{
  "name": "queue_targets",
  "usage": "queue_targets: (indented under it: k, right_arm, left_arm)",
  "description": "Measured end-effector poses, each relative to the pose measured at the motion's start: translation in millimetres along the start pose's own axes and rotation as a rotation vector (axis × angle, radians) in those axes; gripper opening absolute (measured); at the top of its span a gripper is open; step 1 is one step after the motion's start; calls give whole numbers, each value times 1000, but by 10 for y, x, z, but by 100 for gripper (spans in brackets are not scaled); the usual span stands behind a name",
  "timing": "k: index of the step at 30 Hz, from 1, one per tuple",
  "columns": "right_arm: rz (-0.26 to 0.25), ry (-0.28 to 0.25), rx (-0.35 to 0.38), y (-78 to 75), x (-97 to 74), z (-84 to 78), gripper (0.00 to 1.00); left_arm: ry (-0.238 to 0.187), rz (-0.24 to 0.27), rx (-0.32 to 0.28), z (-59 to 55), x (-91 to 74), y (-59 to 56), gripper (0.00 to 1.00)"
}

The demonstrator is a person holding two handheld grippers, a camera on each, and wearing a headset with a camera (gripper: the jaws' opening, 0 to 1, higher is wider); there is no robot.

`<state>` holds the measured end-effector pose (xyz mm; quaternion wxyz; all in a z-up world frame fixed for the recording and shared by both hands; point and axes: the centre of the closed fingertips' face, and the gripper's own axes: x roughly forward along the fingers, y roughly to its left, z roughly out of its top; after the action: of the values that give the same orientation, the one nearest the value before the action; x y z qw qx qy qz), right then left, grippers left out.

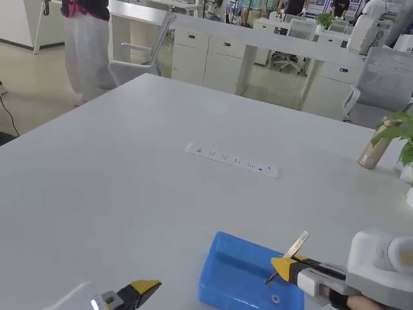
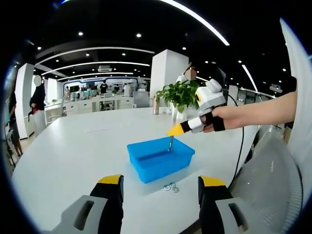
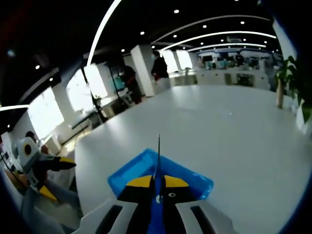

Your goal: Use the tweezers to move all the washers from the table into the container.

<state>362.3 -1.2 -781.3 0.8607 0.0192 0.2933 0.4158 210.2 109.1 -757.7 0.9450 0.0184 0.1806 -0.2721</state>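
Washers [image 2: 170, 186] lie in a small cluster on the white table [image 1: 129, 194], just beside the blue container [image 2: 151, 165] on the side that faces the left gripper [image 2: 161, 181]. That gripper's jaws are spread wide apart, and it hovers near the container's near-left corner in the head view [image 1: 139, 289]. Over the container [image 1: 235, 271] the right gripper [image 1: 284, 265] has its jaws pressed together on the tweezers [image 1: 290, 252], pinching them about midway. The tweezers [image 2: 170, 143] slant downward, with the tips inside the container's walls. Whether the tips touch the floor cannot be told. A single washer [image 1: 275, 298] lies on the container's floor, close to the tweezer tips. In the right gripper view the tweezers [image 3: 158, 156] run straight ahead between the yellow jaw ends over the container [image 3: 131, 170]. Beyond the container a white power strip [image 1: 232, 161] lies flat on the table. Farther off, to the right of the container, a metal bottle [image 1: 374, 148] stands upright beside a green plant [image 1: 397, 129]. Past the table's far edge are white desks [image 1: 213, 51] and a standing person [image 1: 87, 39].
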Motion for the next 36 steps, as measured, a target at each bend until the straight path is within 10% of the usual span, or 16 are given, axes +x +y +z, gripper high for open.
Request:
queue_targets:
  k: [36]
  right_arm:
    - [-27, 52, -51, 7, 183, -267, 3]
  left_arm:
    - [23, 6, 20, -39, 6, 8, 57]
